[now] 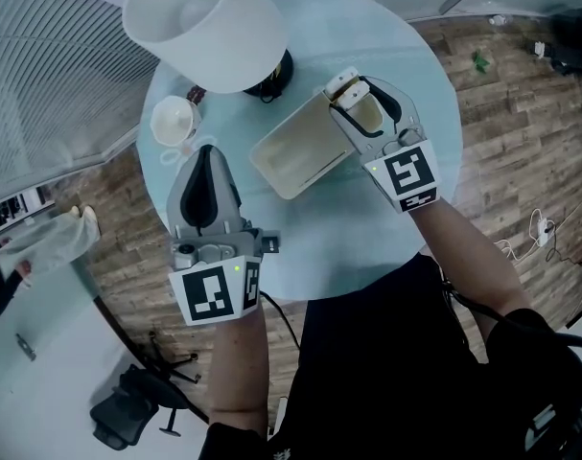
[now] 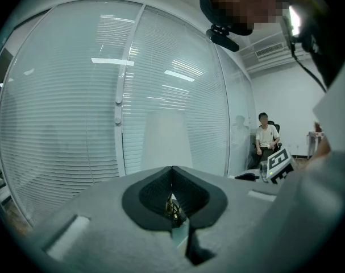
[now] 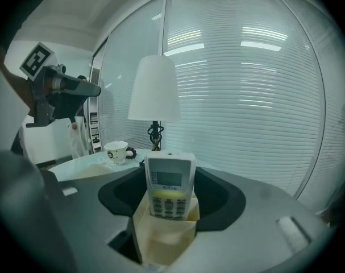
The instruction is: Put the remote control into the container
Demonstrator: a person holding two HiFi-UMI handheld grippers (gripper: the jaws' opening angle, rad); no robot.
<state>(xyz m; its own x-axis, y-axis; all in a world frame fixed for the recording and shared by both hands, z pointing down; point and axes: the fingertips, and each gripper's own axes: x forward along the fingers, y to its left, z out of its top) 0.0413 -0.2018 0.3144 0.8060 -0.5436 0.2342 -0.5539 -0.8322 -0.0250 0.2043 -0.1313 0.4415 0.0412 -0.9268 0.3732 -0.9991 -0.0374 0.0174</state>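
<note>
The round glass counter (image 1: 367, 238) is carrying a beige container (image 1: 291, 156). The left gripper (image 1: 206, 151) is hovering beside it, jaws together, while the right gripper (image 1: 353, 99) is clamping the remote control (image 3: 170, 183) (upright, at the container's far corner).

left gripper (image 1: 204, 153): my rounded grey shell with a black pad along the top.
left cube (image 1: 214, 293): black-and-white square markers, one small green light (image 1: 235, 267).
right gripper (image 1: 349, 88): the same grey shell.
right cube (image 1: 408, 174): matching square markers.
top (image 1: 367, 353): black, short sleeves.
cable (image 1: 279, 316): thin, black, beside my left arm.
</note>
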